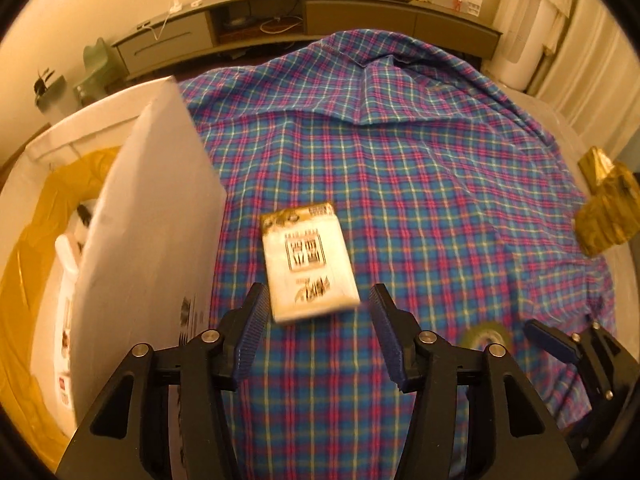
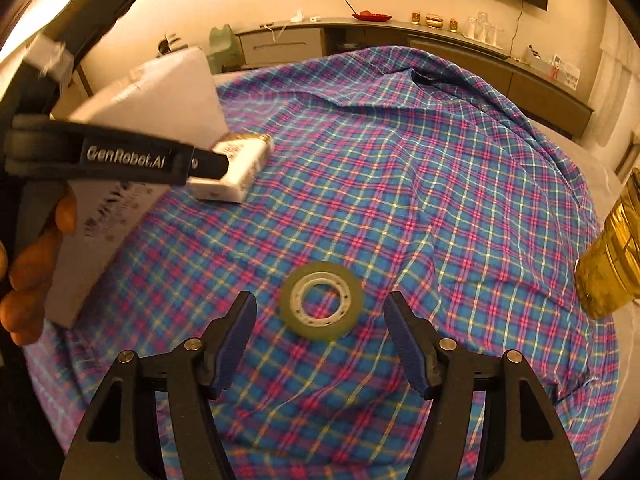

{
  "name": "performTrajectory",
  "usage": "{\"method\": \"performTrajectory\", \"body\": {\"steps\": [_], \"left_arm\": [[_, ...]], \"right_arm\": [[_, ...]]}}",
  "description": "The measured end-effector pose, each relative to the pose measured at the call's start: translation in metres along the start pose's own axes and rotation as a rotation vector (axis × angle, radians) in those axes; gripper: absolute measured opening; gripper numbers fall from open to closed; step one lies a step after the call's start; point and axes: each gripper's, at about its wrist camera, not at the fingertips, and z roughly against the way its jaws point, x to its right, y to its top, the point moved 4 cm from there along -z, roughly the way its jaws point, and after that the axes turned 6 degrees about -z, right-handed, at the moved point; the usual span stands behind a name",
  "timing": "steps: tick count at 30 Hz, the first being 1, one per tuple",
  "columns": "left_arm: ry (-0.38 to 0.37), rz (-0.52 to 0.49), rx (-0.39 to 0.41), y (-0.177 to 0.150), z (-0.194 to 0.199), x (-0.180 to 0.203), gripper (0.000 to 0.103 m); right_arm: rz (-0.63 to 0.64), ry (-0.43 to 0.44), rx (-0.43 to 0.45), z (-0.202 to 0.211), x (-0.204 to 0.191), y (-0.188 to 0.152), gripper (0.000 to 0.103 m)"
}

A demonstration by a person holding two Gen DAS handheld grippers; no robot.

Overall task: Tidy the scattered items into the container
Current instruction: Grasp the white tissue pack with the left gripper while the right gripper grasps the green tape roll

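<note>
A blue-and-pink plaid cloth [image 1: 400,184] covers the desk, rumpled toward its far edge. At its left stands a large white cardboard box [image 1: 148,240] with a raised flap, lined with yellow plastic film; white things lie inside, too blurred to name. On the cloth just right of the box lies a flat white packet with gold trim and dark print [image 1: 308,264], its near end between the tips of the left gripper [image 1: 316,320] — the jaws stand wide apart and touch nothing. Nearer the right side a small roll of clear adhesive tape on a white core [image 2: 322,300] lies flat on the cloth, just ahead of the right gripper [image 2: 320,332], whose jaws are likewise spread wide and empty. A crumpled gold foil wrapper [image 1: 604,208] sits at the cloth's right edge, well apart from both.
</note>
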Motion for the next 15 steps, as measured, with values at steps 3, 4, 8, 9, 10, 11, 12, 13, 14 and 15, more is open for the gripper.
{"method": "performTrajectory", "body": {"steps": [3,4,8,9,10,11,12,13,14,15], "left_arm": [[0.006,-0.001,-0.014,0.005,-0.012,-0.001,0.057],[0.009,0.0,-0.022,0.005,-0.018,-0.001,0.057],[0.024,0.025,-0.03,0.009,-0.037,-0.006,0.061],[0.011,0.041,-0.045,0.008,-0.042,-0.009,0.061],[-0.005,0.061,-0.056,0.006,-0.046,-0.011,0.062],[-0.012,0.072,-0.029,0.006,-0.045,-0.012,0.06],[-0.007,0.064,-0.024,0.006,-0.044,-0.011,0.06],[-0.005,0.054,-0.022,0.006,-0.044,-0.009,0.057],[-0.012,0.053,-0.016,0.006,-0.044,-0.009,0.055],[-0.014,0.051,-0.015,0.006,-0.043,-0.009,0.054]], "right_arm": [[-0.003,-0.013,-0.013,-0.007,0.002,-0.001,0.068],[0.0,-0.016,-0.018,-0.009,0.002,-0.001,0.067],[0.022,-0.041,-0.027,-0.015,-0.001,-0.004,0.066],[0.025,-0.048,-0.023,-0.015,-0.001,-0.003,0.06],[0.022,-0.048,-0.02,-0.015,-0.001,-0.003,0.052],[0.015,-0.049,-0.02,-0.015,0.0,-0.002,0.05],[0.003,-0.046,-0.021,-0.015,0.001,-0.002,0.05],[-0.002,-0.045,-0.021,-0.015,0.001,-0.002,0.05],[-0.005,-0.045,-0.022,-0.014,0.001,-0.002,0.05],[-0.017,-0.039,-0.023,-0.014,0.001,-0.002,0.05]]}}
